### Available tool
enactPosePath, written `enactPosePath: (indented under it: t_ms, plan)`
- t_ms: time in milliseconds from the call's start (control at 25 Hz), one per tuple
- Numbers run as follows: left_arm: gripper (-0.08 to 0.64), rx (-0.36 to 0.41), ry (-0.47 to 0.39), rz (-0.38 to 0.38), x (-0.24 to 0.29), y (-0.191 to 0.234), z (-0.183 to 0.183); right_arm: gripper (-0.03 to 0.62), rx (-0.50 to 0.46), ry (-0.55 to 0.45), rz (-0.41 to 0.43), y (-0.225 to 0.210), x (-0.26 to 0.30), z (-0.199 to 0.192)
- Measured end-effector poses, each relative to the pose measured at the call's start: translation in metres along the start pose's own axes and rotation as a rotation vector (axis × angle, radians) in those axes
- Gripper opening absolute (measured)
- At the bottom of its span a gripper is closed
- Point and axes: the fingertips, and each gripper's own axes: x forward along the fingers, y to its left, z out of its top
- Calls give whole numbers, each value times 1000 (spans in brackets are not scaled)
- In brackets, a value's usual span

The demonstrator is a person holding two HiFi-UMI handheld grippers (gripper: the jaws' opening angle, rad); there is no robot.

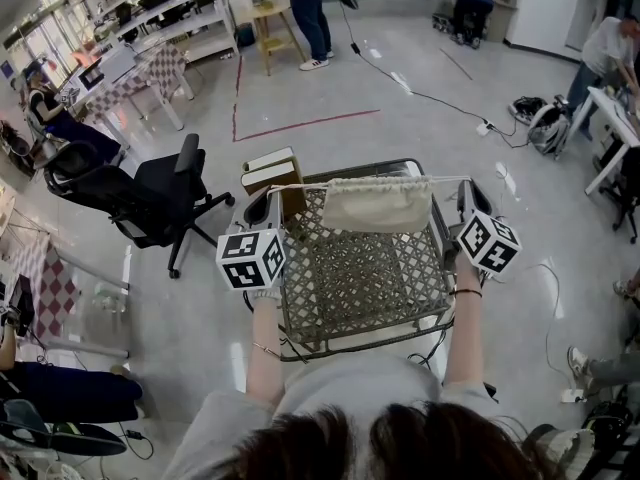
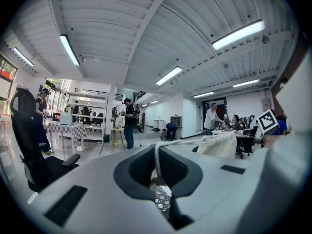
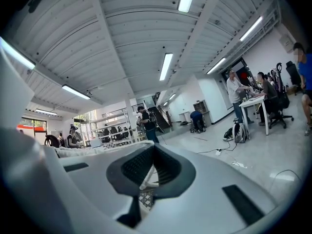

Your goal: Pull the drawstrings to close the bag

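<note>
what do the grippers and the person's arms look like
Both the left hand-held gripper and the right hand-held gripper have pale grey plastic shells with dark ribbed inner pads, and each carries a white cube with black square markers. The person wears a light grey short-sleeved top, with a thin dark band on the right wrist.

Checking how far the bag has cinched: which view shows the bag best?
The head view: the whole bag hangs gathered on taut cords between the left gripper and the right gripper. The left gripper view shows only one side; the right gripper view, just a gathered edge.
</note>
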Motion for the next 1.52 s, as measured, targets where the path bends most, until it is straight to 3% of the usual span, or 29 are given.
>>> enactPosePath:
  t_ms: [1520]
  plan:
    - [21, -83, -50, 10, -3, 11, 13, 25, 294, -100, -65, -23, -9, 7]
